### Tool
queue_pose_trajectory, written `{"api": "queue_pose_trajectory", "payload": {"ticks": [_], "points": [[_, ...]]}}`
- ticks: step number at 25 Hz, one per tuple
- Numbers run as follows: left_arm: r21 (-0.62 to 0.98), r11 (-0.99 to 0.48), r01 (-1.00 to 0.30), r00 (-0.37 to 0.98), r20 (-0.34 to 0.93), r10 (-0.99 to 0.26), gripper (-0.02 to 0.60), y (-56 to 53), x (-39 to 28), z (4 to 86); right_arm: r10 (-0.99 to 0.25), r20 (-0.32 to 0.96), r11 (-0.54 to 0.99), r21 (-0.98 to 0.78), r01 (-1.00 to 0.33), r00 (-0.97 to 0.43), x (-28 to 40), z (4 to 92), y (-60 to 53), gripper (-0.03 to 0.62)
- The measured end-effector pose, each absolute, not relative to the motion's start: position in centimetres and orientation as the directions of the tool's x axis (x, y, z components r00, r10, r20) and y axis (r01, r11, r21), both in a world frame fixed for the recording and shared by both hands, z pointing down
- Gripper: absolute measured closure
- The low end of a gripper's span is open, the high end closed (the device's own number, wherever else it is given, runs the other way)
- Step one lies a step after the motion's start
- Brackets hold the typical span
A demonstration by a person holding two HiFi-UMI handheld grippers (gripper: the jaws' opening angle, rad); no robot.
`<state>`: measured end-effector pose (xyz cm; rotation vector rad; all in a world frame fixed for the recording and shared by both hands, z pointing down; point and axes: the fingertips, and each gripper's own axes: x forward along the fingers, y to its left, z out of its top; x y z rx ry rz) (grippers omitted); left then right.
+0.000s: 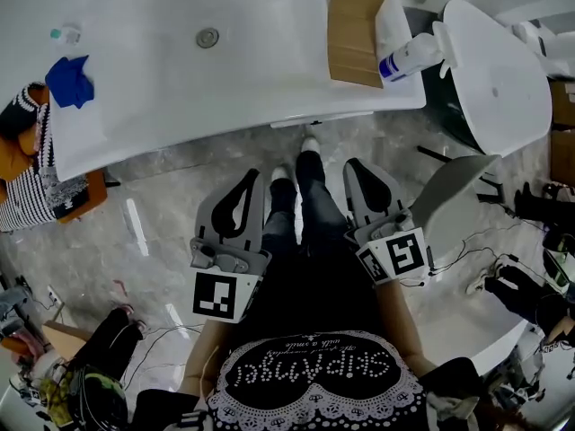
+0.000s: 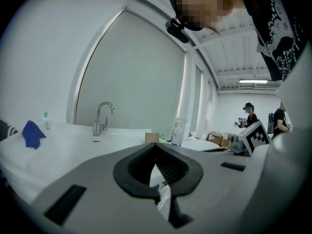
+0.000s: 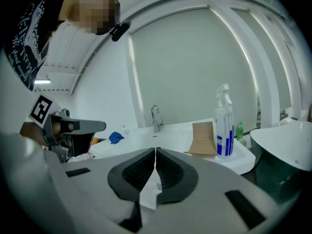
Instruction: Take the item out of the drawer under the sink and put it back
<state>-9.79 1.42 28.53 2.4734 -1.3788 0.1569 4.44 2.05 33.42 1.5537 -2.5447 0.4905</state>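
The white sink counter (image 1: 269,88) lies ahead of me, with its drain (image 1: 207,37) in the basin. The drawer under it and the item are hidden below the countertop. My left gripper (image 1: 256,175) is held low in front of the person's legs, short of the counter's front edge. Its jaws meet at the tips with nothing between them (image 2: 156,145). My right gripper (image 1: 350,163) hangs beside it at the same distance from the counter. It too is shut and empty (image 3: 155,150). The faucet (image 2: 103,117) stands at the back of the basin.
A blue cloth (image 1: 69,81) lies on the counter's left end; a cardboard piece (image 1: 355,32) and a spray bottle (image 1: 409,58) are on its right end. A white tub-like fixture (image 1: 499,70) stands to the right. Cables and bags litter the marble floor (image 1: 162,241).
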Motion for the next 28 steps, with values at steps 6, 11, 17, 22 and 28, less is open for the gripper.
{"api": "queue_pose_trajectory", "payload": {"ticks": [6, 11, 17, 22, 28], "points": [[0.273, -0.459, -0.846, 0.528, 0.302, -0.793, 0.577, 2.3, -9.5, 32.4, -0.765, 0.39, 0.451, -0.245, -0.858, -0.513, 3.8, 40.9, 0.9, 0.57], [0.291, -0.464, -0.837, 0.543, 0.342, -0.767, 0.577, 2.4, -9.1, 35.3, -0.717, 0.432, 0.422, -0.356, -0.834, -0.547, 3.7, 47.5, -1.0, 0.554], [0.278, -0.456, -0.845, 0.53, 0.332, -0.78, 0.577, -0.1, -8.6, 38.3, -0.736, 0.472, 0.362, -0.333, -0.871, -0.486, 5.0, 53.1, -3.2, 0.447], [0.277, -0.452, -0.848, 0.527, 0.342, -0.778, 0.577, -1.0, -7.2, 41.2, -0.761, 0.48, 0.357, -0.254, -0.899, -0.437, 6.3, 57.9, -3.7, 0.434], [0.326, -0.451, -0.831, 0.551, 0.373, -0.746, 0.577, 0.8, -5.7, 44.4, -0.749, 0.55, 0.313, -0.197, -0.929, -0.369, 7.2, 64.0, -3.9, 0.434]]}}
